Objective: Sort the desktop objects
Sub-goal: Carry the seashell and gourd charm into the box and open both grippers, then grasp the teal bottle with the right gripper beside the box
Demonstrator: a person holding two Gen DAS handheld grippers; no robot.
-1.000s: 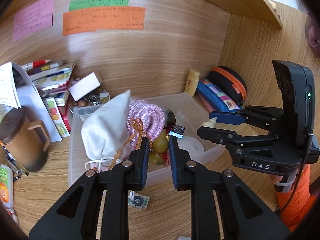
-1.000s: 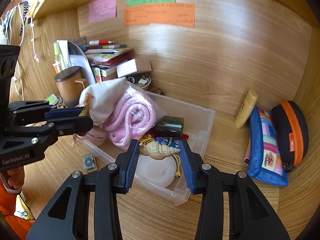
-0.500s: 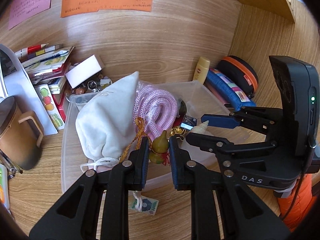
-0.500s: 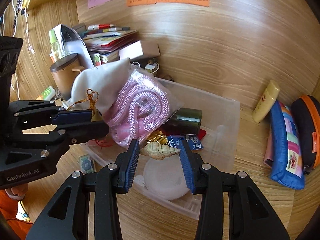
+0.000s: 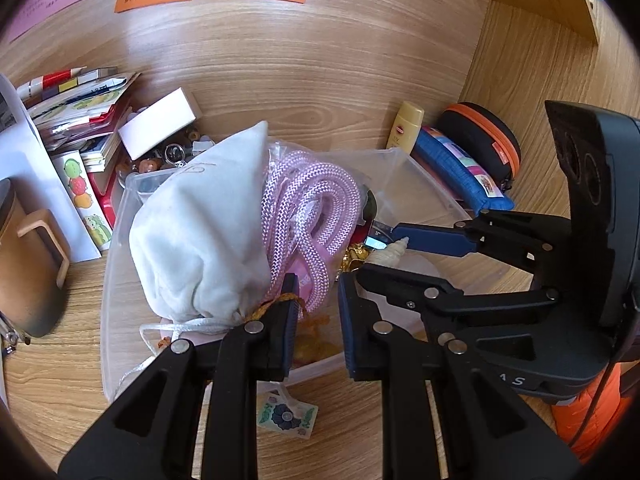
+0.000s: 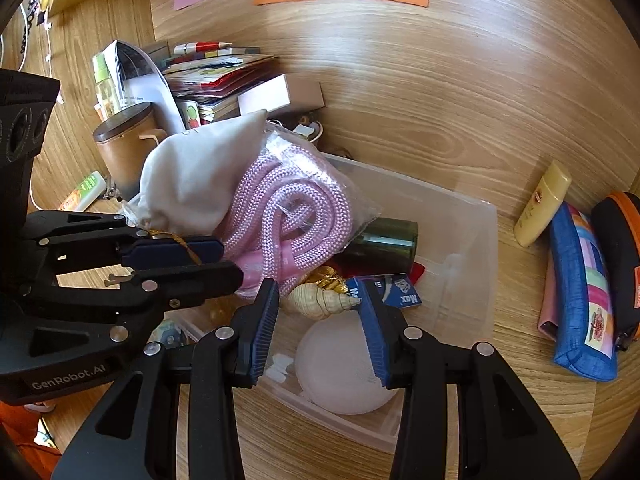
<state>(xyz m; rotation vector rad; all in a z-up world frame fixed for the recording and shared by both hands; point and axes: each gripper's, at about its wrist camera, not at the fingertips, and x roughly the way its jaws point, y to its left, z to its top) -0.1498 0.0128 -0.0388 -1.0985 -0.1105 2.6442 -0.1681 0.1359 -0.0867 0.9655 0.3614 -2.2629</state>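
Note:
A clear plastic bin (image 6: 480, 216) (image 5: 432, 184) on the wooden desk holds a white drawstring pouch (image 5: 200, 240) (image 6: 200, 176), a bagged pink rope (image 5: 312, 208) (image 6: 288, 216), a dark green cylinder (image 6: 384, 240) and a white round piece (image 6: 340, 364). My right gripper (image 6: 318, 300) (image 5: 380, 252) is shut on a cream conch shell (image 6: 320, 300) just above the bin's near part. My left gripper (image 5: 318, 292) (image 6: 228, 262) hangs over the bin's left side, shut on a yellow gourd charm (image 5: 314, 342). The charm's orange cord (image 5: 280, 304) drapes over one finger.
A brown mug (image 6: 124, 148) and a stack of books (image 6: 216, 76) stand left of the bin. A yellow tube (image 6: 540, 204), a blue pencil case (image 6: 580, 288) and a black-and-orange case (image 5: 484, 140) lie to the right. A small sticker (image 5: 286, 416) lies before the bin.
Both grippers have come forward and down toward the bin, which now fills more of each view. The shell and the gourd charm stay gripped.

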